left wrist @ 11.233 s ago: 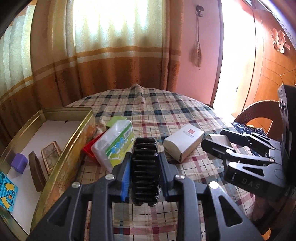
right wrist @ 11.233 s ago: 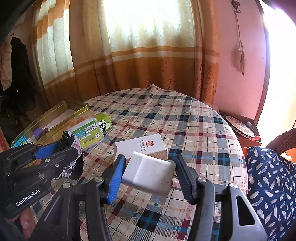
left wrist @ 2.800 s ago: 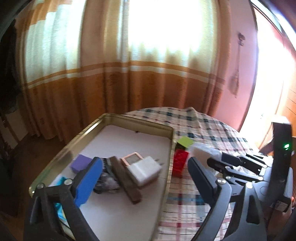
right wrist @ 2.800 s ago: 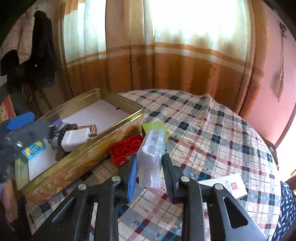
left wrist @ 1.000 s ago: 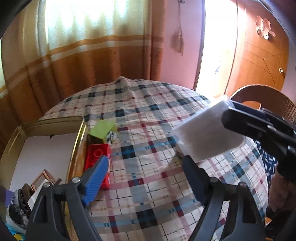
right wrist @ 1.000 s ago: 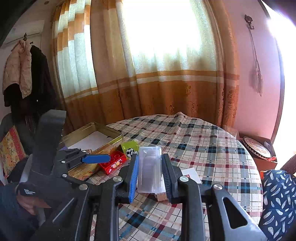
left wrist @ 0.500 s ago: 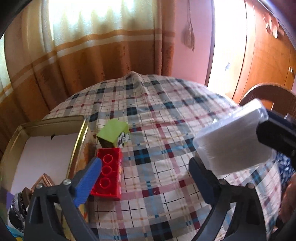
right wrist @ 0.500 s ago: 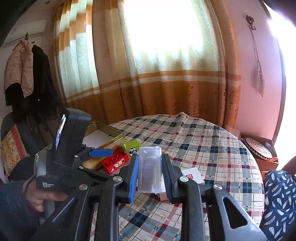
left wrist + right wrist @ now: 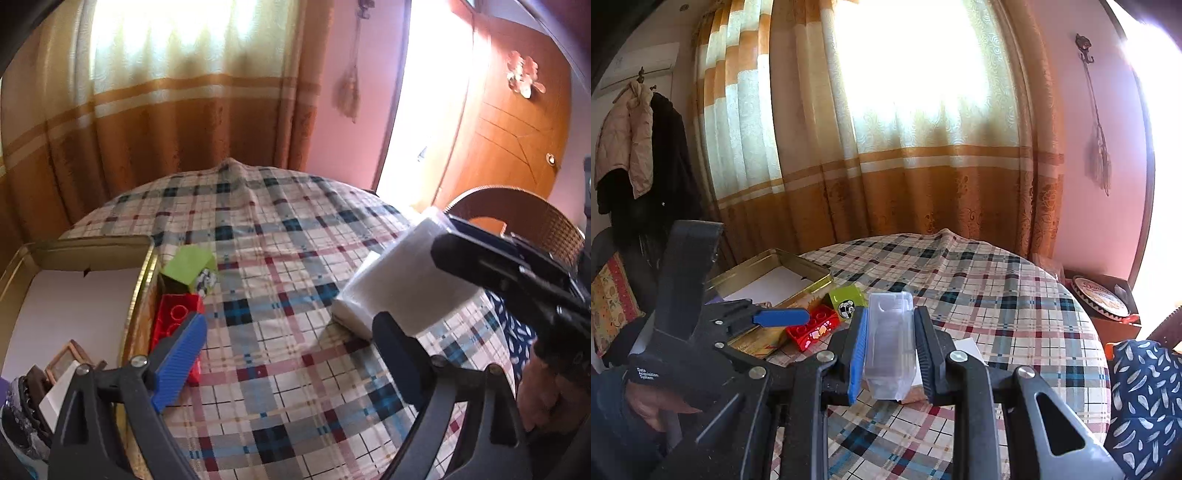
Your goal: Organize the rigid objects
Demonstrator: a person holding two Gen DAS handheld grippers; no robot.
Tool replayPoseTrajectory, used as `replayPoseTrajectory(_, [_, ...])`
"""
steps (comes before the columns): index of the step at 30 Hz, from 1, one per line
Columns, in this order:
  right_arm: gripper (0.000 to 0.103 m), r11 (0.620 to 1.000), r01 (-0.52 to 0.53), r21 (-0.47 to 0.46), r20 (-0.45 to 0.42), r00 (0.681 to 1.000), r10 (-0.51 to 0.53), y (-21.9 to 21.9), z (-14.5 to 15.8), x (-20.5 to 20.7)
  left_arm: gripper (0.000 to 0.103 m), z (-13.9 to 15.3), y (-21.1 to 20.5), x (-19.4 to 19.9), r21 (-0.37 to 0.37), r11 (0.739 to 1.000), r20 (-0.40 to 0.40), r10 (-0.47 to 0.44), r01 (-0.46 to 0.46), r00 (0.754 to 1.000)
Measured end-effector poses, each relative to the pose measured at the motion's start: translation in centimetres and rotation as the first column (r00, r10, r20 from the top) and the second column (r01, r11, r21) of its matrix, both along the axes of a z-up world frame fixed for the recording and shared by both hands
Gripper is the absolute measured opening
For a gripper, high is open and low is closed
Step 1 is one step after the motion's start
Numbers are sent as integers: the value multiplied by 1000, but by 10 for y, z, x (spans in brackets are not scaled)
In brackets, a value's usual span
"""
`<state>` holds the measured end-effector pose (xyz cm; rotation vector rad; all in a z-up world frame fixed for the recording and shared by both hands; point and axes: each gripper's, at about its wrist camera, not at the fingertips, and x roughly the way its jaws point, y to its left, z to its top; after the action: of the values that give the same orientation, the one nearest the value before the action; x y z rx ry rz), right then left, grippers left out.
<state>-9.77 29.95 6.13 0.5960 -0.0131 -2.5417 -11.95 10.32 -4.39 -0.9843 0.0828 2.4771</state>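
Note:
My right gripper is shut on a clear plastic box and holds it above the plaid table; the box also shows in the left wrist view, gripped by the right gripper. My left gripper is open and empty above the table, next to the gold tin. It also shows in the right wrist view. A red brick and a green cube lie beside the tin's right wall. A white box lies under the clear box.
The tin holds several small items at its near end. A wicker chair stands at the table's right. Curtains hang behind the table. A blue patterned cushion lies at the right.
The left gripper has drawn back from the red brick and turned slightly right. The right gripper keeps the clear box held above the table, now lower in the left view.

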Motion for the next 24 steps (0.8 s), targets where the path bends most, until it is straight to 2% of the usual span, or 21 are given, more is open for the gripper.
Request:
replayPoseTrajectory(5, [27,1000,3,0,2,1000,-3,2,0,-2,93,-1,5,-2,5,999,24,-49,48,999])
replayPoseTrajectory(8, [27,1000,1,4,7,1000,-1,2,-1,-3,93,-2,2,-8,-46,999,-8,28,-28,1000])
replayPoseTrajectory(10, [27,1000,-4,9,10,1000,4,1,-3,-2,93,-4,-4,-13,-29,998,8,49,-49,999])
replayPoseTrajectory(13, [27,1000,-10,12,13,1000,9,-1,-6,-2,93,-4,-4,-11,-35,999,4,31,-31,1000])
replayPoseTrajectory(18, [27,1000,-10,13,12,1000,10,-2,-5,-1,101,-7,5,-11,-59,998,41,-15,17,999])
replayPoseTrajectory(20, [27,1000,-7,9,13,1000,7,-1,-5,-2,101,-4,6,-7,-28,998,44,-53,54,998])
replayPoseTrajectory(23, [27,1000,-4,6,14,1000,4,1,-6,-3,97,1,9,1,101,977,104,-199,189,974])
replayPoseTrajectory(24, [27,1000,-4,6,14,1000,4,1,-6,-3,97,4,14,8,84,973,81,-220,213,972])
